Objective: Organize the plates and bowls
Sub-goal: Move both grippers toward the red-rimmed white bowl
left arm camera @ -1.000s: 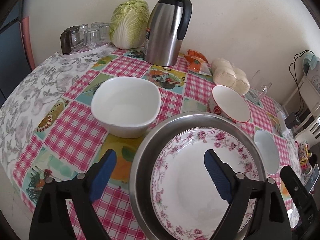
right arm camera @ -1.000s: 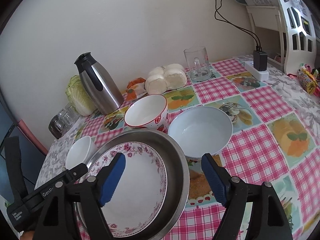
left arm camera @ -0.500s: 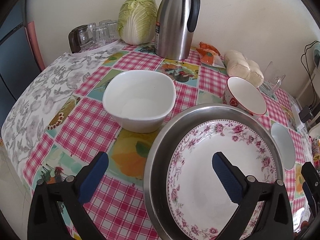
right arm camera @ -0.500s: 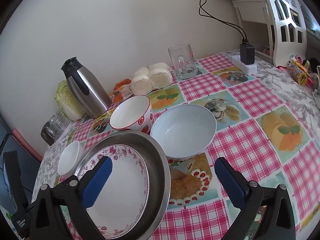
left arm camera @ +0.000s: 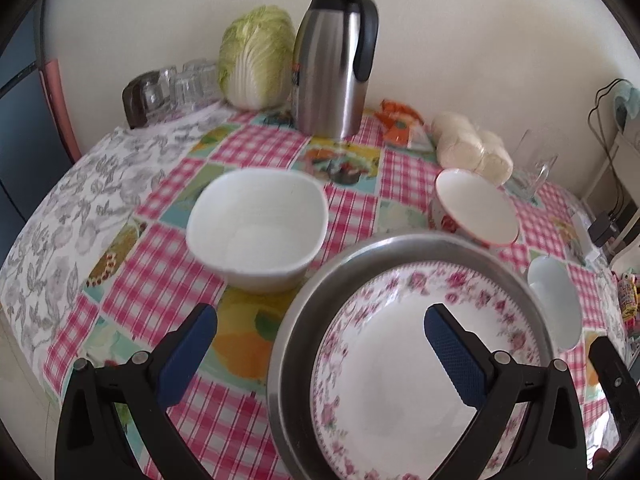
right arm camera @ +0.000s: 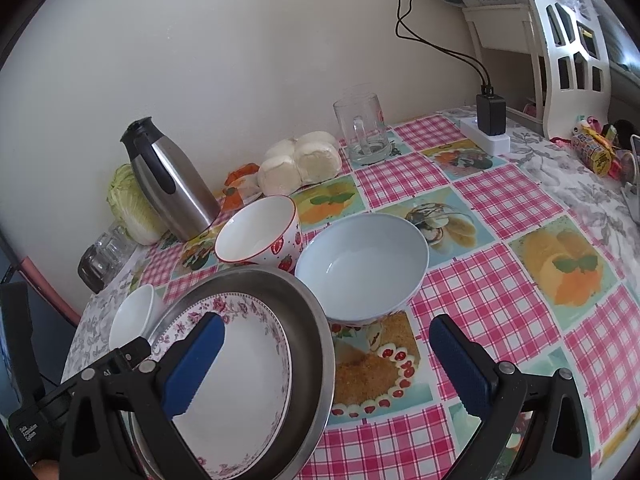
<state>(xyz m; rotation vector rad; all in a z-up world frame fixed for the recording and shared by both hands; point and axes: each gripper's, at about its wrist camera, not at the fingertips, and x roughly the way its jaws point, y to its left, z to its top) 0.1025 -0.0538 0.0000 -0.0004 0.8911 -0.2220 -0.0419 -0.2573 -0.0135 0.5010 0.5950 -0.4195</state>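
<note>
Left claw (left arm camera: 320,344) spread wide and empty above the surface (left arm camera: 256,148), its span straddling the near-left rim of the metal basin (left arm camera: 292,340), with the floral plate (left arm camera: 384,360) inside that basin and the square white bowl (left arm camera: 256,228) just beyond. Right claw (right arm camera: 326,354) likewise wide and empty, the pale blue bowl (right arm camera: 362,266) just ahead, the strawberry bowl (right arm camera: 258,238) beside it.

1. The near edge of the floral plate (left arm camera: 404,392) is cut off by the frame.
2. The pale blue bowl (left arm camera: 554,304) is partly hidden behind the steel basin (left arm camera: 288,344).
3. The glasses (left arm camera: 176,88) are blurred.
</note>
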